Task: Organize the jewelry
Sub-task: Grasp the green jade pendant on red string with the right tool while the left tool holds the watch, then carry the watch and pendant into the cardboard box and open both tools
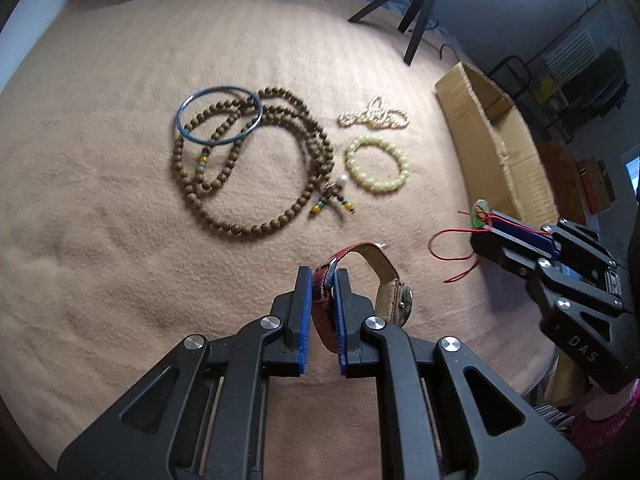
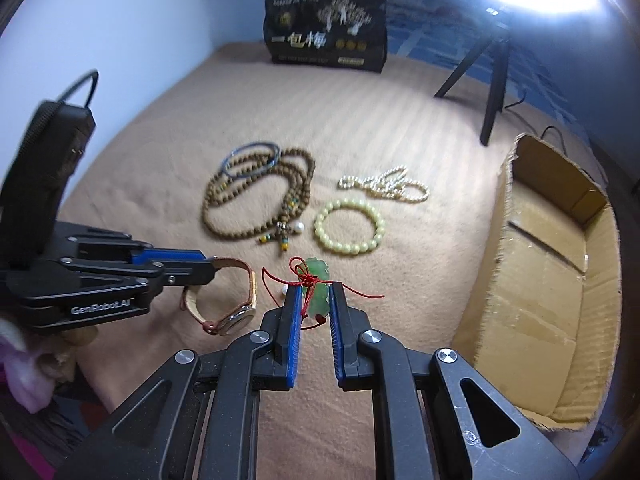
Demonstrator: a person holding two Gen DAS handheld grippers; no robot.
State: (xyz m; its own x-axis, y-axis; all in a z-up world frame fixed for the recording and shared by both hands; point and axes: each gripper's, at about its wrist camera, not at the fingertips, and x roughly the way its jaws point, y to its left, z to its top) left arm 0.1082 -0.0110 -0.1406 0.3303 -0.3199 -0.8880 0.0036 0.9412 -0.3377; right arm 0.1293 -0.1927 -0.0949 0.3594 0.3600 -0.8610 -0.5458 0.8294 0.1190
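So both claws are holding something right now. The left gripper (image 1: 322, 276) is sitting nearly closed, its blue pads pinching the dark red strap of the wristwatch (image 1: 394, 300). The strap is running right down between the two fingers, while the watch face is hanging off just to the right of the claw, tilted on its side, and the tan inner side of the band is looping up and over.

The right gripper (image 2: 315, 294) is also mostly closed, squeezing the green jade pendant (image 2: 318, 290) between its tips. The pendant is poking up past the fingertips, with its red cord (image 2: 308, 278) knotted on top and trailing off to both sides.

Everything else is lying on the tan blanket (image 1: 100, 220) further ahead of both claws: the long brown bead necklace (image 1: 256, 160) with the blue bangle (image 1: 219, 115) resting on its upper left part, the pale yellow bead bracelet (image 1: 377, 163) just to its right, and the pearl strand (image 1: 374, 117) bunched up beyond that. The open cardboard box (image 2: 552, 280) is sitting off to the right of the right claw, well apart from the pendant.
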